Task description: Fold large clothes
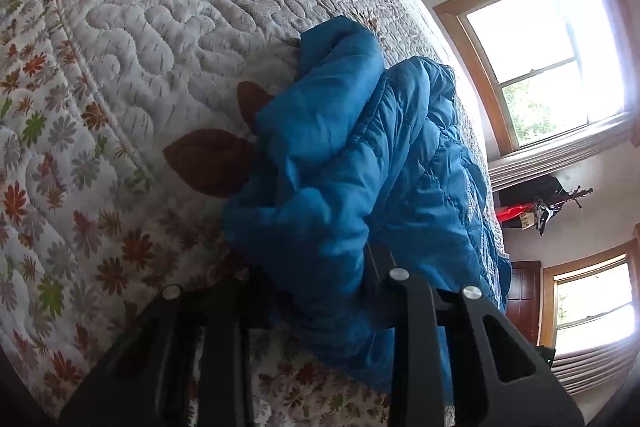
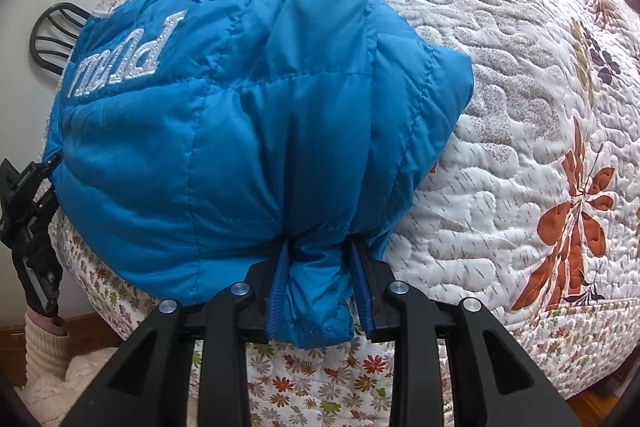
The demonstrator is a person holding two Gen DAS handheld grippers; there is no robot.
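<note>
**Both grippers clamp the jacket's near hem at the bed edge**

The blue puffer jacket (image 2: 256, 115) lies bunched on the quilted bed (image 2: 500, 131), its bulk heaped up and running away from the bed's near edge toward the middle of the quilt. The sparkly lettering (image 2: 124, 59) sits on the upper left of the jacket in the right wrist view.

The right gripper (image 2: 320, 283) is closed on a fold of the jacket's near hem: both blue pads press into the fabric, and a lump of it bulges out between them, toward the camera. It points steeply down at the hem, right at the jacket's near end.

The left gripper (image 1: 320, 291) also has jacket fabric filling the gap between its black fingers, so it reads as gripping the jacket; its pads are buried under the cloth. In the right wrist view it shows as a black gloved tool at the jacket's left side.

Judging from this, the jacket's long axis runs away from both grippers, so the next fold likely carries the held hem forward over the jacket's body. Neither hand is clearly nearer.
</note>
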